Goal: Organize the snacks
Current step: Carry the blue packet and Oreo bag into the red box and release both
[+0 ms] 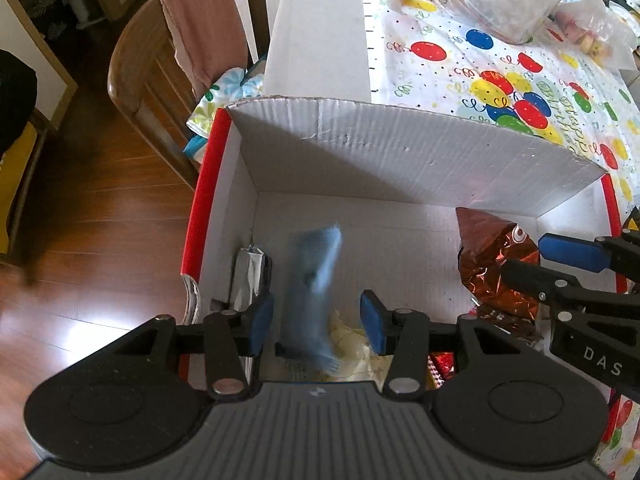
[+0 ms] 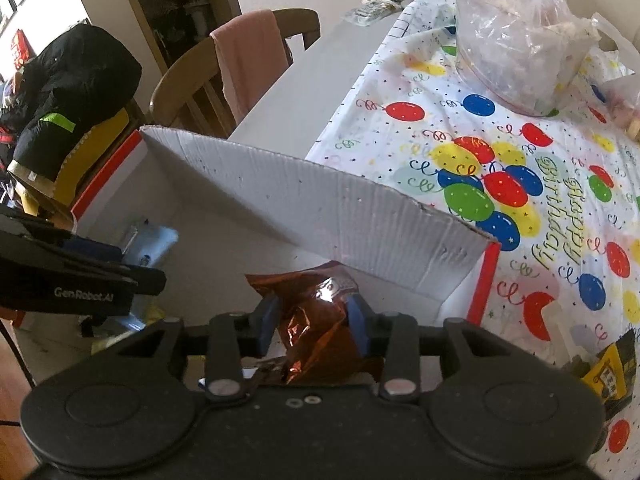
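Apparently mid-drop: left gripper (image 1: 316,326) hung spread over the white corrugated cardboard box (image 1: 400,152), a blurred pale-blue snack packet (image 1: 314,280) falling free between its fingers toward the floor. Right gripper (image 2: 314,322) pinched a crinkled copper-brown foil snack bag (image 2: 320,320), holding it low inside the box's right corner, likely for placing.

Wooden floor (image 1: 100,216), wooden chair (image 1: 136,80), balloon tablecloth (image 1: 500,92)
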`<action>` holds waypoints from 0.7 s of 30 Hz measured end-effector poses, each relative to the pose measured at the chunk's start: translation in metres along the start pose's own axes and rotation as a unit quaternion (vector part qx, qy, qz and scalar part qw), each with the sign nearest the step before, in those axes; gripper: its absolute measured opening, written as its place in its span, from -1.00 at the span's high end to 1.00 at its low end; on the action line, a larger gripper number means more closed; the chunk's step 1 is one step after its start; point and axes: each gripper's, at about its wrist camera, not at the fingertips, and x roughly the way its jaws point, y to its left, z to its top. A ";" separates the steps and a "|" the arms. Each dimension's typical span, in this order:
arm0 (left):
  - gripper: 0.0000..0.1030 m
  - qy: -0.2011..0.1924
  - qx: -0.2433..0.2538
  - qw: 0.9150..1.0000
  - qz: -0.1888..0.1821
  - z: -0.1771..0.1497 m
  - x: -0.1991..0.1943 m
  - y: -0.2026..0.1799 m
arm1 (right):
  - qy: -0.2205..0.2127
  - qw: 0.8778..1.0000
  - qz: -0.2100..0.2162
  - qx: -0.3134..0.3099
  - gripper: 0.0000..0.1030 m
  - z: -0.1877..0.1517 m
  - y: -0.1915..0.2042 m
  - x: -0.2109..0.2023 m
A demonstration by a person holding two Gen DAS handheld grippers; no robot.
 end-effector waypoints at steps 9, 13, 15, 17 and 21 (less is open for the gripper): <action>-0.14 -0.047 -0.001 0.999 -0.010 -0.010 -0.030 -0.004 | -0.018 1.000 0.019 0.012 0.13 -0.005 0.002 -0.023; -0.16 -0.074 0.000 0.997 -0.005 -0.016 -0.048 -0.007 | -0.031 0.999 0.026 0.011 0.02 -0.006 0.004 -0.039; -0.16 -0.087 -0.002 0.996 -0.008 -0.020 -0.058 -0.009 | -0.038 0.999 0.034 0.017 -0.01 -0.007 0.004 -0.049; -0.18 -0.097 -0.003 0.995 -0.015 -0.024 -0.067 -0.011 | -0.050 0.998 0.037 0.016 -0.08 -0.009 0.006 -0.059; -0.22 -0.121 0.000 0.992 -0.027 -0.035 -0.085 -0.019 | -0.064 0.997 0.036 0.021 -0.22 -0.015 0.004 -0.072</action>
